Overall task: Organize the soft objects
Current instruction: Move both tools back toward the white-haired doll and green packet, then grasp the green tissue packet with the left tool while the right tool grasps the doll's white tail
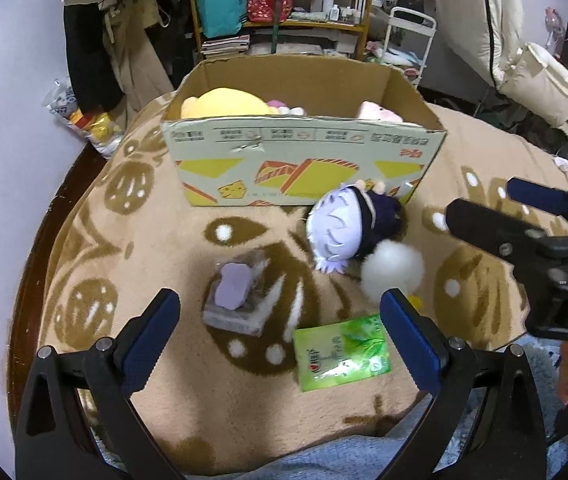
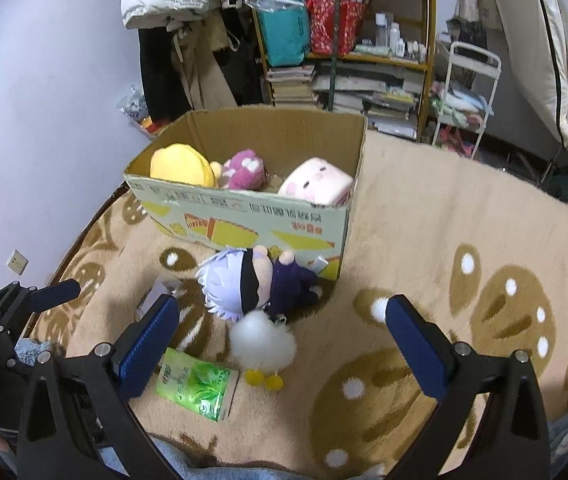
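An open cardboard box stands on the beige blanket and holds a yellow plush, a pink spotted plush and a pale pink square plush. In front of it lies a doll with lavender hair and dark clothes. A white fluffy plush with yellow feet lies beside the doll. My left gripper is open and empty, short of these. My right gripper is open and empty above the white plush; it also shows in the left wrist view.
A green tissue pack and a clear packet with a purple item lie on the blanket. Shelves, hanging coats and a white cart stand behind the bed. The wall is at left.
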A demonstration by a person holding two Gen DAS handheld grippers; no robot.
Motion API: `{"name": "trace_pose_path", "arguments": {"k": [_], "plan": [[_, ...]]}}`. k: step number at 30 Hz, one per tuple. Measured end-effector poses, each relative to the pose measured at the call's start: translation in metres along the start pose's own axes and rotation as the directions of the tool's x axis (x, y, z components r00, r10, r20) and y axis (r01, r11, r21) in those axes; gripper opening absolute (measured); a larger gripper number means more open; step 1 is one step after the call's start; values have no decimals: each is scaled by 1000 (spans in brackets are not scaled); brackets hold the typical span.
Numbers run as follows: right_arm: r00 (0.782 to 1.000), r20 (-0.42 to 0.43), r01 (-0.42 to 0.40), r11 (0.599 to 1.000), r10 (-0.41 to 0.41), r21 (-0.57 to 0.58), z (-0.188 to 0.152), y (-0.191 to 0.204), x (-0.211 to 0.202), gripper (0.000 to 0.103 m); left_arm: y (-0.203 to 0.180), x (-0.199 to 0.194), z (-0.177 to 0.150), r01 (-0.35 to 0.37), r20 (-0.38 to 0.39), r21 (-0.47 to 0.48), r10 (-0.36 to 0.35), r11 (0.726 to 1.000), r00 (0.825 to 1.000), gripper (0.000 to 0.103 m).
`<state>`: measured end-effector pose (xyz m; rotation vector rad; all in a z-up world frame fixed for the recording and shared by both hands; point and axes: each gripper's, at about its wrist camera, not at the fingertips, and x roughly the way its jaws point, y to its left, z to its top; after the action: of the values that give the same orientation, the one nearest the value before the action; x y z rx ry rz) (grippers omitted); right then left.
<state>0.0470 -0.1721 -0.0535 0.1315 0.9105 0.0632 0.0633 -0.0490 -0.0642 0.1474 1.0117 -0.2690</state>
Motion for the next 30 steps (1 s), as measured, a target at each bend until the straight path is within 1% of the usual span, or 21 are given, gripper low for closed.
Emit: {"name": "trace_pose_path", "arguments": {"k": [8,11,15,18,24,26,28,30], "plan": [[998,-61,-24,999,26,34,-4,-7,14,103,-11,10,-4,23,-29,13,-23,1000,999,99],[995,-96,-31,998,35,48,-6,-9,22,103,-15,16,-5,25,-42,20,-24,999,999,99],[988,-147,-35,998,43,61,-10,-11,35,103,-17,24,-8,49,-74,14,-48,999,996,99],[982,-176,-48,996,61,72,-14,-12,44,97,-19,30,-9,62,-97,11,-61,998,993,99],[968,-236,-63,993,85,100,-20,-16,62,96,-24,47,-14,99,-168,-11,-100,995,981,99],[963,-252,-66,992,91,108,-21,-16,68,93,-24,52,-15,104,-188,-14,-104,995,977,99],[959,-267,-69,991,97,112,-22,-17,73,88,-26,58,-16,106,-210,-9,-106,994,972,99],[954,-282,-74,991,103,111,-22,-17,78,86,-27,62,-16,109,-226,-4,-107,994,968,99]]}}
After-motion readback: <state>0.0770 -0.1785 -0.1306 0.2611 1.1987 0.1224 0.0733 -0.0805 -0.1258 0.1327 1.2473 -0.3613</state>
